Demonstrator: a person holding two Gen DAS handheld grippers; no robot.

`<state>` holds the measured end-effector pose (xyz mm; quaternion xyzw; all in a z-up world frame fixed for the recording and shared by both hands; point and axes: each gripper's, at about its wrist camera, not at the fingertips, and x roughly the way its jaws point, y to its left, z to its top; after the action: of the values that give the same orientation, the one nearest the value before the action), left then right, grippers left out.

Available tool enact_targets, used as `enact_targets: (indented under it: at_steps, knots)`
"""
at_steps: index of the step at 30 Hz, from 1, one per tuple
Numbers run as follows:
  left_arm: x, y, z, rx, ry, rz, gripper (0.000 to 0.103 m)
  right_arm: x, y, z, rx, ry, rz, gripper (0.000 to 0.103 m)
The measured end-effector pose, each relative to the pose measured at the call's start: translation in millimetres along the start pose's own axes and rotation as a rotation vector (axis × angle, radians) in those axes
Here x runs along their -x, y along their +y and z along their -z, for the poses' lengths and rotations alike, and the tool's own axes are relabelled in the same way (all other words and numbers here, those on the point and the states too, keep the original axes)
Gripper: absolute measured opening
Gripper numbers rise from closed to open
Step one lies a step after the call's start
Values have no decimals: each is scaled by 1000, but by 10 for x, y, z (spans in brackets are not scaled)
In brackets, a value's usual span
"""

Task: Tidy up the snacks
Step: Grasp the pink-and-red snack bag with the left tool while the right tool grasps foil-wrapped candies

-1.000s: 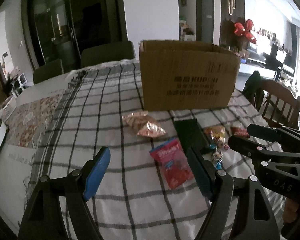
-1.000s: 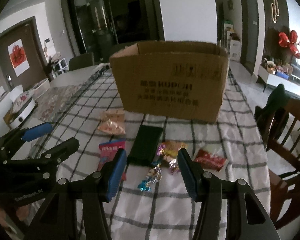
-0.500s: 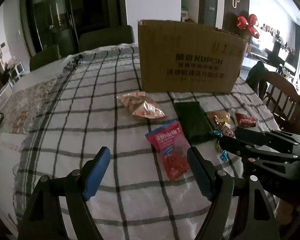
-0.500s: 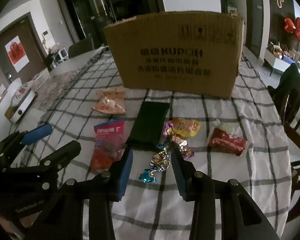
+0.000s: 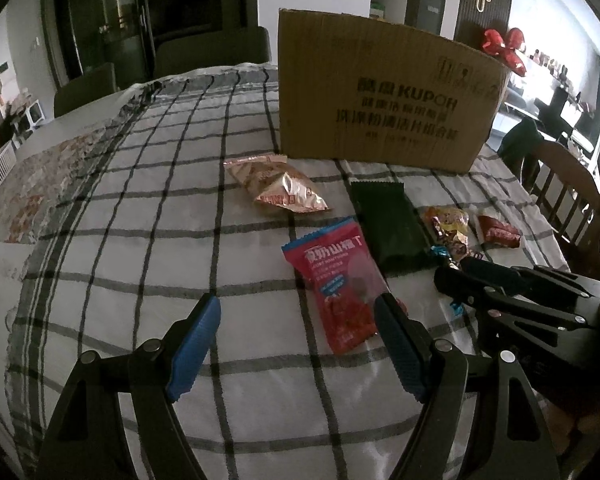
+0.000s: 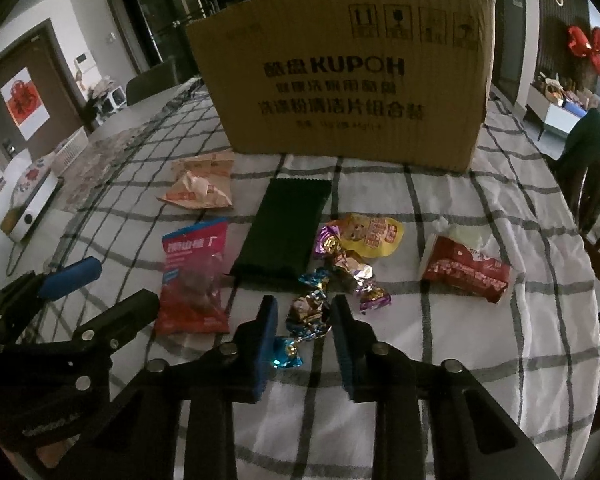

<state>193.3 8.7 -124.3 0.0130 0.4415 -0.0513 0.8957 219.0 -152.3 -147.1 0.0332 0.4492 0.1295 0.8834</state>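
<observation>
The counter carries a white checked cloth with dark grid lines. A patterned mat lies along its left side. Dark chairs stand at the far edge, and a wooden chair at the right. A red bow hangs on the dark wall panel.

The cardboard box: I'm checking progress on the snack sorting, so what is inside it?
The cardboard box shows only its printed front wall; its inside is hidden. Snacks like the red packet still lie on the tablecloth.
</observation>
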Motion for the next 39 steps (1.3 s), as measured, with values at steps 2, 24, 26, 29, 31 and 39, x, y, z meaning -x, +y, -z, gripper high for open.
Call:
enact_targets:
  at_steps: [2, 24, 26, 29, 31, 39]
  knots:
    - [-9, -3, 1, 2, 1, 1, 79, -12, 2, 0, 4, -1, 1, 26]
    - [-168, -152, -92, 12, 12, 49, 78, 294, -78, -1, -17, -98, -5, 24]
    - [-219, -162, -110, 20, 21, 49, 74, 285, -114, -6, -24, -101, -3, 24]
    - [-288, -180, -132, 31, 35, 47, 72, 270, -142, -22, -27, -106, -3, 24]
    - [-331, -189, -139, 35, 44, 44, 71, 253, -157, -36, -31, -109, -6, 24]
    - [-391, -187, -133, 50, 66, 86, 48, 213, -162, -67, -35, -111, -19, 24]
